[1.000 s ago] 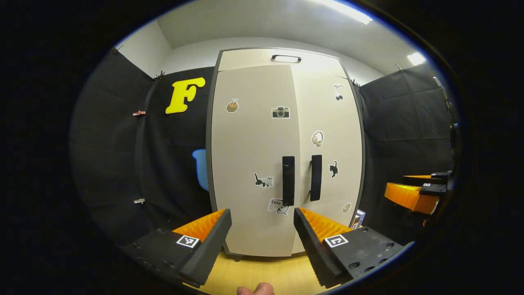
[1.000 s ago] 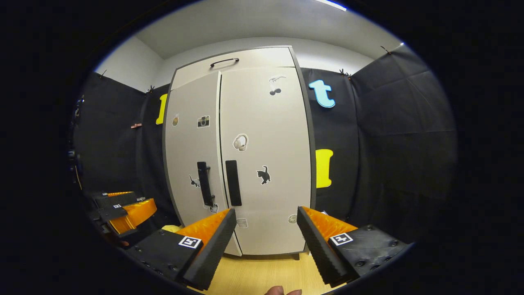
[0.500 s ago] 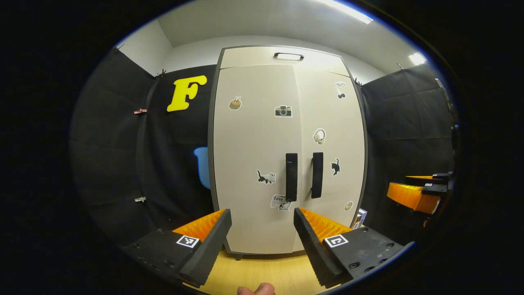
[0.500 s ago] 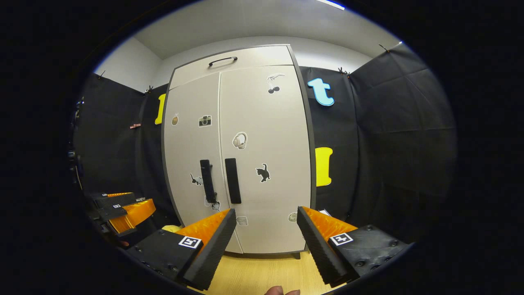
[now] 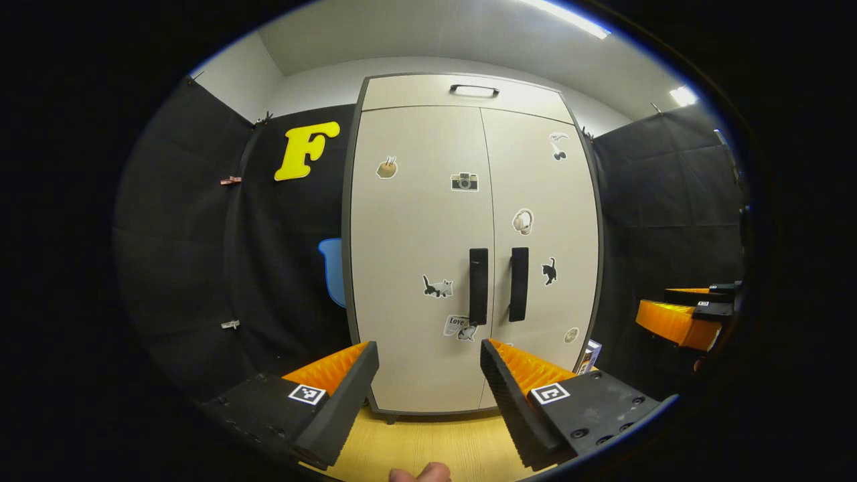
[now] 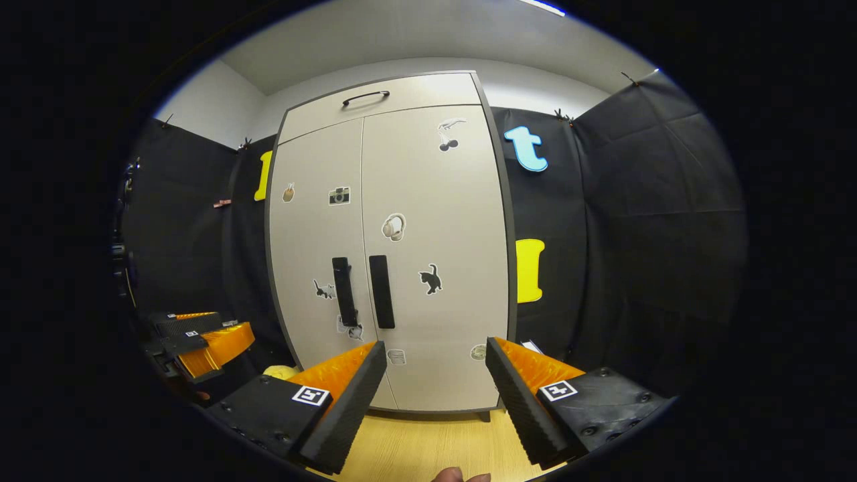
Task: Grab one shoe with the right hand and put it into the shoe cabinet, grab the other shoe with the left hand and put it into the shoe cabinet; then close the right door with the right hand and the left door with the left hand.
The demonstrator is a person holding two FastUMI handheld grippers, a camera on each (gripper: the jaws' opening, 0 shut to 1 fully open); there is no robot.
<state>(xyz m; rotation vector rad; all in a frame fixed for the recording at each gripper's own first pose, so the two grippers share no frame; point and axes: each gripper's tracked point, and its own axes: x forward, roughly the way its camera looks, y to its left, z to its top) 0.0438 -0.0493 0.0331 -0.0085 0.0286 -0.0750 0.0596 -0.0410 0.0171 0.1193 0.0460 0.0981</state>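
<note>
Beige shoe cabinet [image 5: 428,268] ahead of the empty, spread left claw [image 5: 428,395].

Beige shoe cabinet [image 5: 422,221], both doors closed, upright

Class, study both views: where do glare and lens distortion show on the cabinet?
Left gripper view: a ceiling light washes out the shoe cabinet top, whose sides bow outward. Right gripper view: the cabinet is evenly lit, edges curved likewise, with both tools sharp.
</note>
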